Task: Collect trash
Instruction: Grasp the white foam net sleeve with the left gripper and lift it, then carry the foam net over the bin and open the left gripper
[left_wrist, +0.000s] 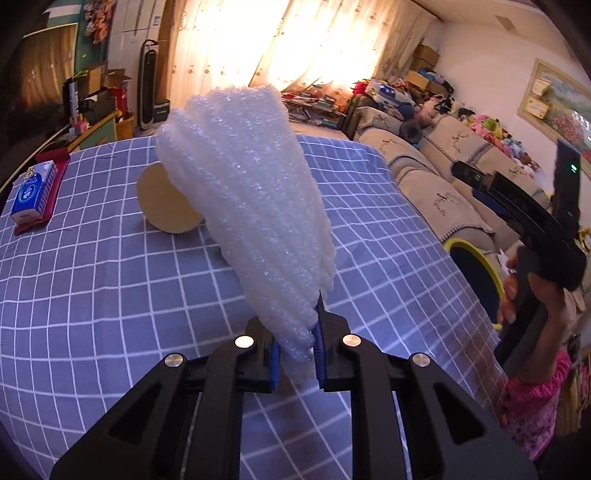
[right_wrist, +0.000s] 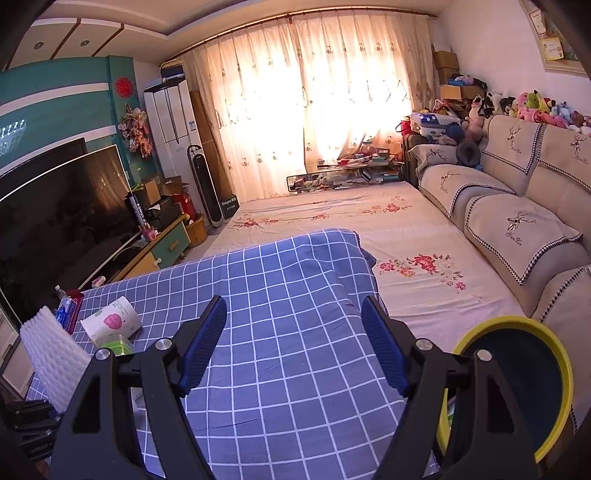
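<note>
Open tablecloth (right_wrist: 288, 332) beside bin (right_wrist: 517, 387)

Black tongs (right_wrist: 293, 343), blue ribbed pads (right_wrist: 205, 343), silver screws

Your foam sheet (left_wrist: 243, 206) hides most of the paper cup (left_wrist: 162, 206) behind it on the worktop (left_wrist: 110, 295). The print on the tissue pack (left_wrist: 31, 192) is too small to read. The yellow-rimmed bin (right_wrist: 517, 384) is partly covered by your right fingers (right_wrist: 384, 347) and cut by the frame edge.
</note>
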